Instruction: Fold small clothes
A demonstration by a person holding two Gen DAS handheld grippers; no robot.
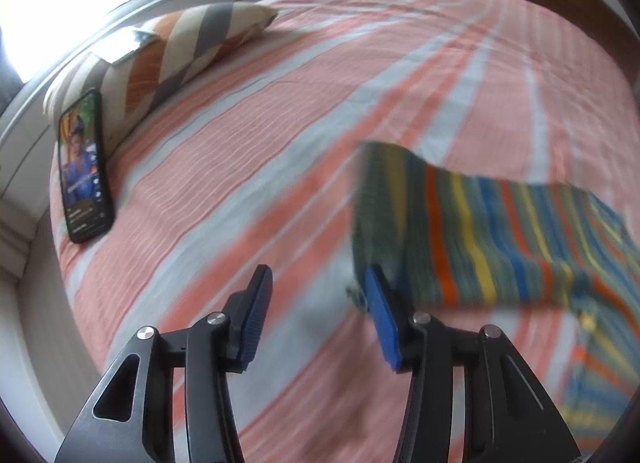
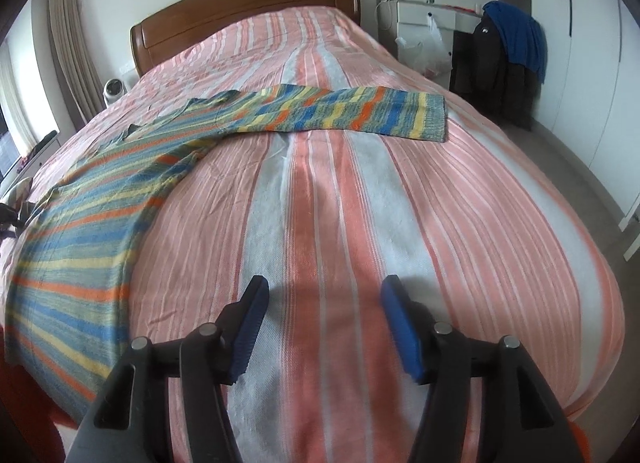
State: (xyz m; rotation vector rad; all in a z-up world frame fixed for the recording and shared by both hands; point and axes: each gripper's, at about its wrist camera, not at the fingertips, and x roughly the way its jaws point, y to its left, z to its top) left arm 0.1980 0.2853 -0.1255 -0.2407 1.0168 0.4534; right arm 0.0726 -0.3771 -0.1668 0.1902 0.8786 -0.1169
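Observation:
A striped knit sweater (image 2: 92, 215) in blue, green, yellow and orange lies flat on the pink and grey striped bedspread (image 2: 320, 203), one sleeve (image 2: 352, 113) stretched out to the right. In the left wrist view a sleeve is folded across the sweater (image 1: 480, 231), blurred. My left gripper (image 1: 316, 319) is open over the bedspread, its right pad beside the sleeve's cuff edge, nothing between the pads. My right gripper (image 2: 324, 323) is open above bare bedspread near the bed's front, to the right of the sweater's hem.
A phone (image 1: 84, 171) with a lit screen leans against a striped cushion (image 1: 176, 55) at the bed's left side. A wooden headboard (image 2: 248, 3) closes the far end. A white cabinet (image 2: 424, 19) and a chair with dark and blue clothes (image 2: 504, 59) stand right of the bed.

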